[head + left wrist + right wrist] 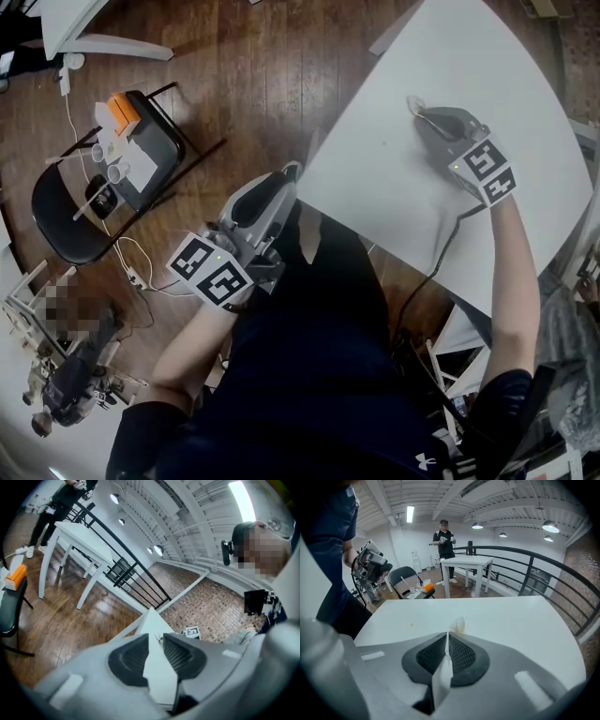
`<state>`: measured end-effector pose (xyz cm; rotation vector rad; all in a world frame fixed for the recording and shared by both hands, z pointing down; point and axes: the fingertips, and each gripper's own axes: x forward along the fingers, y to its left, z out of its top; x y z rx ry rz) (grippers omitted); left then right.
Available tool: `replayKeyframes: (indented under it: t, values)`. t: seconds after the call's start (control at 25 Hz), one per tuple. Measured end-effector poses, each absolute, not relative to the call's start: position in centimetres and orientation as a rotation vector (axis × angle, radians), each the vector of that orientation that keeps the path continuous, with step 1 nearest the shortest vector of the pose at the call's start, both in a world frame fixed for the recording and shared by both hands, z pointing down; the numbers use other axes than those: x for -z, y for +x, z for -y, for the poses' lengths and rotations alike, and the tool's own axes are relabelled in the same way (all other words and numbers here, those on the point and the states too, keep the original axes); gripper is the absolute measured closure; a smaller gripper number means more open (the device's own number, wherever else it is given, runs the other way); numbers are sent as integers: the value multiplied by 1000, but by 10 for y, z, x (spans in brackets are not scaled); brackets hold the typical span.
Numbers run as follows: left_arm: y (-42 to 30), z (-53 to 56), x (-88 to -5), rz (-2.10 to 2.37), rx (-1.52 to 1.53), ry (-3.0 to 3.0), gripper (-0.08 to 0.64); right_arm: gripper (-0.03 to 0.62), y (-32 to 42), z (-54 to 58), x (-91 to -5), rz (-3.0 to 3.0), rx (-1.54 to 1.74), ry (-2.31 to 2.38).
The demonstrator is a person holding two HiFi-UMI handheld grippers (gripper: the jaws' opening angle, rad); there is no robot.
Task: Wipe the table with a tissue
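The white table (394, 187) fills the upper right of the head view. My right gripper (424, 112) rests low over its far part, shut on a thin white tissue (412, 101). In the right gripper view the tissue (459, 624) sticks out past the closed jaws of the right gripper (447, 641) onto the table (511, 620). A small yellowish spot (411, 624) marks the top to the left. My left gripper (281, 180) hovers just off the table's near-left corner. In its own view the left gripper (154, 653) is open with a narrow gap and holds nothing; the table (152, 623) shows through it.
A black folding chair (70, 220) on the wooden floor at left carries an orange box (122, 109) and cups. Cables trail over the floor. A second white table (466, 564) and a standing person (443, 541) are in the background, with a black railing (562, 569) to the right.
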<state>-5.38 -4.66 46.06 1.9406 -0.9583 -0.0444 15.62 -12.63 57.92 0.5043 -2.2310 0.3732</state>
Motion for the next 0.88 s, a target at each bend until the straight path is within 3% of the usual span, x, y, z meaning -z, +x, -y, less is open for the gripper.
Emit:
replayKeyframes:
  t: [0.88]
  values:
    - [-74, 27, -455, 967, 62, 1950, 465, 574, 102, 67, -580, 2242, -346, 338]
